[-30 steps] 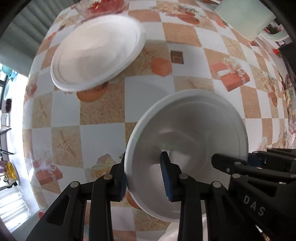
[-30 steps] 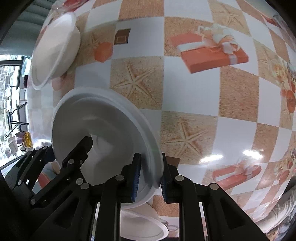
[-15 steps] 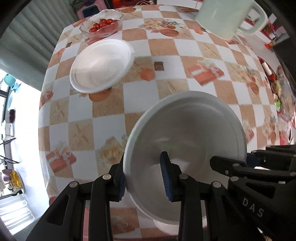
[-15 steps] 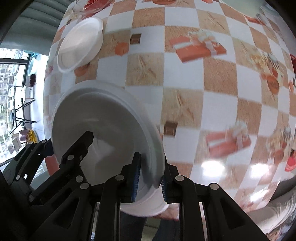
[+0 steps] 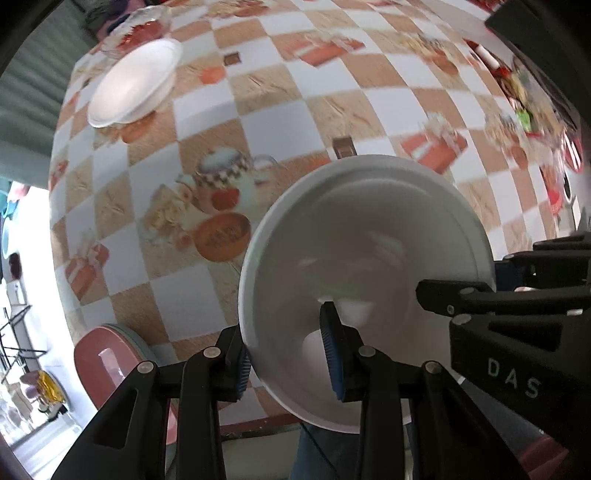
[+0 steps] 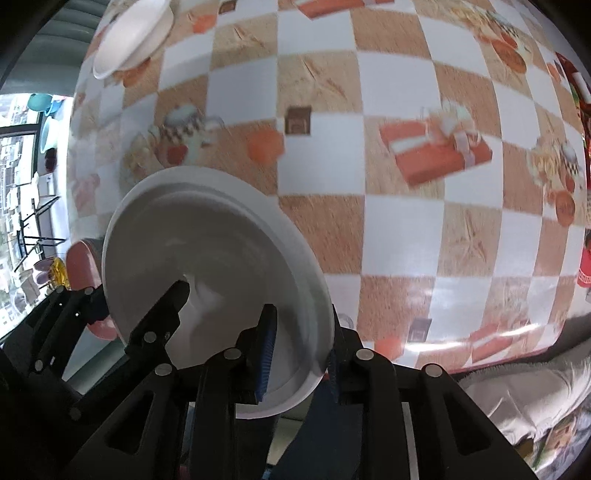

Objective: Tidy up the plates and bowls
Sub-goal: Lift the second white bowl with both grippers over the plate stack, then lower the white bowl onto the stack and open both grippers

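Note:
A white bowl (image 5: 369,240) hangs tilted in the air above the near edge of the table, held by both grippers. My left gripper (image 5: 286,358) is shut on its near rim, one blue pad inside and one outside. My right gripper (image 6: 301,358) has the opposite rim (image 6: 325,325) between its pads; its jaws are opening and the pads still touch the bowl (image 6: 207,258). In the left wrist view the right gripper's fingers (image 5: 461,295) reach in from the right. A second white bowl (image 5: 133,81) sits far off on the checked tablecloth (image 5: 280,122).
A stack of pink plates (image 5: 107,369) lies at the table's near left corner, also in the right wrist view (image 6: 83,258). A glass bowl of tomatoes (image 5: 136,29) stands behind the far white bowl (image 6: 133,37). A person's trouser leg (image 5: 321,454) shows below the table edge.
Both grippers have carried the bowl toward the near table edge, away from the other white bowl. The pink plates have come into view. The right gripper's pads stand slightly wider.

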The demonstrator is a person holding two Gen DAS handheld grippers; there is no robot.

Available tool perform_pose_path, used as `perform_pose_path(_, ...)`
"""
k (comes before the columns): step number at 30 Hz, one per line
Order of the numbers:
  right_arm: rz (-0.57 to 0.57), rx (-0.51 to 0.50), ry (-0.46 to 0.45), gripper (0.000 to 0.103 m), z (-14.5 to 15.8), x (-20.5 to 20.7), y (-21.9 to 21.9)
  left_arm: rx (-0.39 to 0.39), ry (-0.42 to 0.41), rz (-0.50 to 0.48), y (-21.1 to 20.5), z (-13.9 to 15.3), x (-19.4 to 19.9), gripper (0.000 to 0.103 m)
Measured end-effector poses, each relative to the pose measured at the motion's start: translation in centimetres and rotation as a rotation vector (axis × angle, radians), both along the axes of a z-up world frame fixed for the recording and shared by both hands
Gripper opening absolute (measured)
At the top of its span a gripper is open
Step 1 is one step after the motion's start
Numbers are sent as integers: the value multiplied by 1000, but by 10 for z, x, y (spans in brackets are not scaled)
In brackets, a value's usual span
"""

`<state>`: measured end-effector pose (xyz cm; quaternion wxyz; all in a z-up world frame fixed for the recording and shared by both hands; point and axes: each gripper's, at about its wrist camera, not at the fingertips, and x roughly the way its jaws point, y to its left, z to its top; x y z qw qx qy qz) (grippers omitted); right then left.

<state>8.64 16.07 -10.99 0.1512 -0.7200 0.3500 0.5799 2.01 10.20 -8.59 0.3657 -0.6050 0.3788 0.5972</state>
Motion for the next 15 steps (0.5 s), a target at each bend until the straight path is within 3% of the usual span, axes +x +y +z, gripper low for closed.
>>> perform_pose_path(7, -13, -18, -1, 27, -15, -4, -11, -19, -21, 5, -7, -10, 3, 36)
perform_pose_path(9, -16, -31, 10, 27, -16, 0, -8, -29, -21, 11, -9, -12, 4, 41)
perform_pose_path(13, -4, -21, 23, 27, -15, 4, -3, -17, -14, 17, -13, -8, 4, 74)
perform_pose_path(15, -15, -14, 23, 28, -13, 0, -1, 10, -1, 32, -17, -1, 0, 78)
